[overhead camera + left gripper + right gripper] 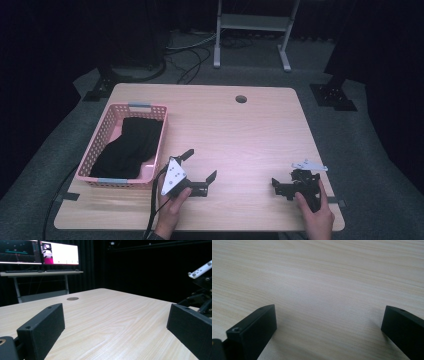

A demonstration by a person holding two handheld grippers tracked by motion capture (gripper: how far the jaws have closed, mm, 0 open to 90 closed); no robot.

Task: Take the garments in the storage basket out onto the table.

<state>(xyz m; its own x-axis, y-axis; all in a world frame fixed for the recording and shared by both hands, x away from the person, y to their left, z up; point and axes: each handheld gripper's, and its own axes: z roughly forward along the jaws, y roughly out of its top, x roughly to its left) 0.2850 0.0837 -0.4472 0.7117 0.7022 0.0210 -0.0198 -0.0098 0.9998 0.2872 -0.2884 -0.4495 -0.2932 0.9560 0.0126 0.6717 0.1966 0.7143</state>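
Resting on table (250,130) | left gripper (200,167) spread; right gripper (281,187) spread

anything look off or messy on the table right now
Nothing stands out. The black cloth lies inside the pink basket, and both the left gripper and right gripper rest open on the bare wooden table.

Bright tabletop, dark surroundings, soft focus up close.

From the high view you see the table (240,135) lit evenly from overhead while the floor and curtains fall near black toward 9 and 3 o'clock; the picture is grainy and soft. In the left gripper view two monitors (40,252) glow overexposed at 11 o'clock, and the near black jaws blur. In the right gripper view you get a soft shadow on the wood grain (317,290) at 6 o'clock.
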